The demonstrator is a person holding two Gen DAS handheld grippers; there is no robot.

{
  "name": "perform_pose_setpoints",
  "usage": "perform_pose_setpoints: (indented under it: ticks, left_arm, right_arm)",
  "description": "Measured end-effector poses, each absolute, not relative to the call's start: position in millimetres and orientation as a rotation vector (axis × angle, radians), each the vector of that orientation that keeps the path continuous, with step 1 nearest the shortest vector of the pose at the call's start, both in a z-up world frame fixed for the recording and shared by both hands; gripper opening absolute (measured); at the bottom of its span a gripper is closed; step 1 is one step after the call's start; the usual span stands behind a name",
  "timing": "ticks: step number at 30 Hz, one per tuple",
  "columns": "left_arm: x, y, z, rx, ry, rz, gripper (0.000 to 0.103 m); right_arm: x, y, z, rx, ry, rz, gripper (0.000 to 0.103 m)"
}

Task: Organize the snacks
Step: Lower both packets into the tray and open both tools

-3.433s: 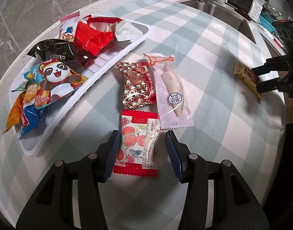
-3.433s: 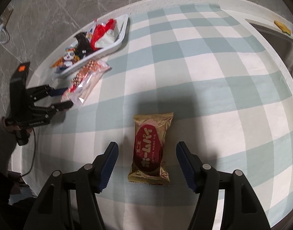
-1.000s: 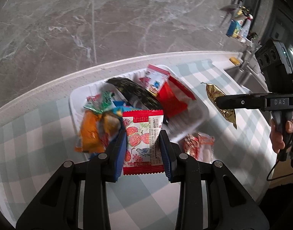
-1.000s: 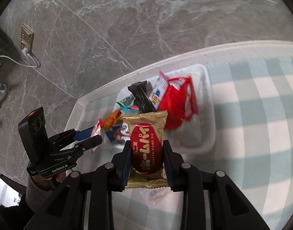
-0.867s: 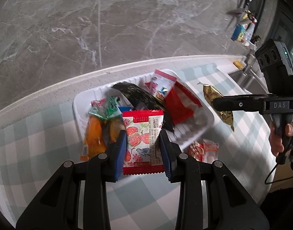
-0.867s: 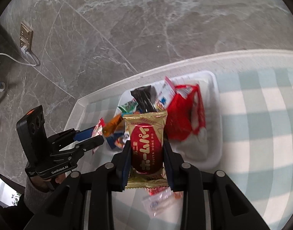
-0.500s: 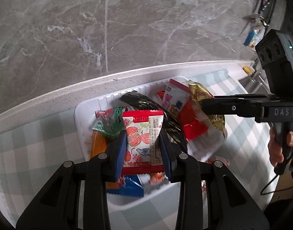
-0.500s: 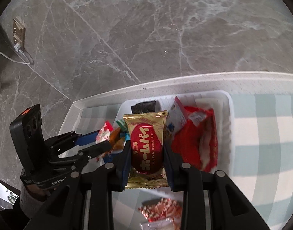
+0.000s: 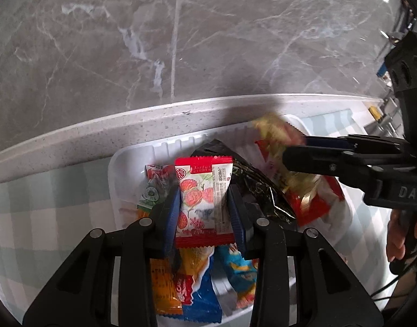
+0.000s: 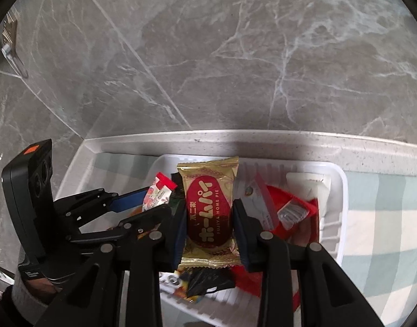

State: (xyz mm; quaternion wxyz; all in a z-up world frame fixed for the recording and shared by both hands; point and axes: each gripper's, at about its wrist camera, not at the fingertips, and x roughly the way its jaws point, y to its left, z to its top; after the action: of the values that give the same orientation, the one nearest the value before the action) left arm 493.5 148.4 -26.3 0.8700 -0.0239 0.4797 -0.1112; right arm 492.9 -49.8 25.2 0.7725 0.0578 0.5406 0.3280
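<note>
My left gripper is shut on a red-and-white fruit snack packet and holds it above the white tray. My right gripper is shut on a gold Home Pie packet and holds it over the same tray. Each gripper shows in the other's view: the right one with the blurred gold packet, the left one with its packet. The tray holds a black packet, a red packet, orange and blue packets.
The tray sits on a green-checked tablecloth close to the white counter edge. Beyond the edge lies grey marble floor. A hand holds the right gripper's handle at the right.
Both grippers have carried their packets from the tablecloth to above the tray. In the last second both moved further forward over it, still shut on the packets.
</note>
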Motion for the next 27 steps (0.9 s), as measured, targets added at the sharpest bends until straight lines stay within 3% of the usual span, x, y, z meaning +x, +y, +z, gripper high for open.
perform_pose_setpoints:
  ticks: [5,17,27]
  left_arm:
    - [498,151,-31,-0.066,0.998,-0.209,0.039]
    - [468,159,-9,-0.08,0.922,-0.189,0.042]
    - [393,147,20,-0.049,0.846,-0.229,0.043]
  right_arm:
    - [491,-55,31,0.115,1.141,0.704,0.046]
    - [445,-85,69,0.114,1.053,0.717,0.053]
    - [358,-97,29,-0.083,1.148,0.674,0.057]
